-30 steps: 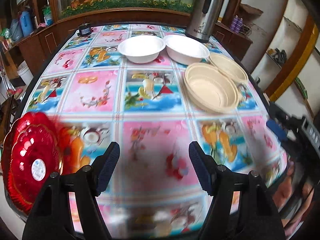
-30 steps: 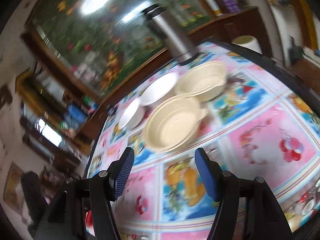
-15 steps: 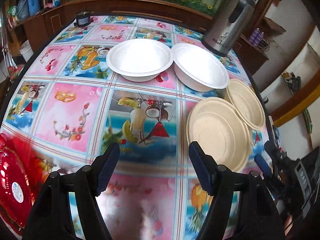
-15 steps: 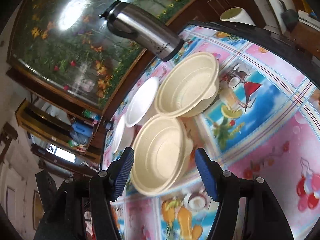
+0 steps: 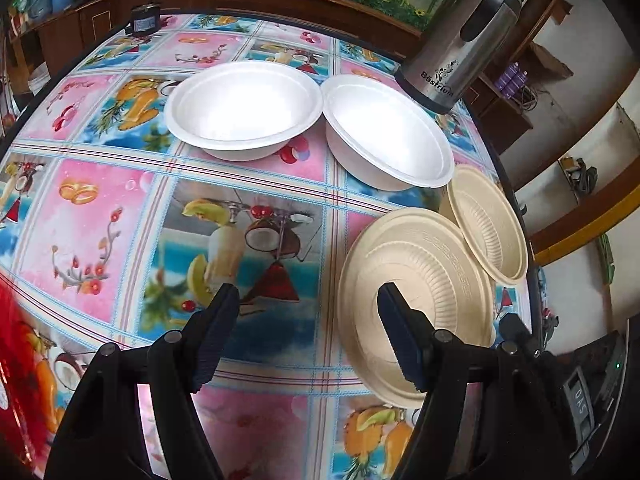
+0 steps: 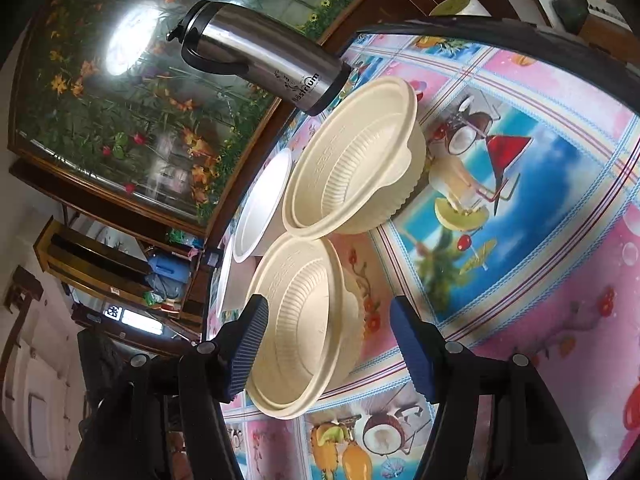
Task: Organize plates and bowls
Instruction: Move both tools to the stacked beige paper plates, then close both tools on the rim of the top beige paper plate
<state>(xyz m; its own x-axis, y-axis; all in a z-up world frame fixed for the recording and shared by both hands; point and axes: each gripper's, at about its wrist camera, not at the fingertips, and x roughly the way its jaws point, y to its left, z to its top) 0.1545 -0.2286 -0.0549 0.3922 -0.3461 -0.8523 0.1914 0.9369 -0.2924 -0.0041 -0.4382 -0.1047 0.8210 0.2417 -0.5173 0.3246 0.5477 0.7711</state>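
Note:
Two white foam bowls (image 5: 243, 109) (image 5: 386, 136) sit side by side at the back of the table. Two cream ribbed bowls (image 5: 416, 280) (image 5: 486, 222) sit at the right, the nearer one overlapping the farther. My left gripper (image 5: 308, 328) is open and empty above the table, its right finger over the near cream bowl's left side. My right gripper (image 6: 330, 344) is open, its fingers either side of the near cream bowl (image 6: 304, 328). The far cream bowl (image 6: 352, 168) lies beyond it. A red plate (image 5: 12, 360) shows at the left edge.
A steel thermos jug (image 5: 460, 36) stands at the back right, close behind the white bowls; it also shows in the right wrist view (image 6: 260, 56). The table (image 5: 100, 208) has a bright patterned cloth. A small black device (image 5: 144, 20) sits at the back left edge.
Both grippers have moved forward toward the bowls. The right gripper has closed in so the near cream bowl sits between its open fingers. The red plate has slid to the left edge of view.

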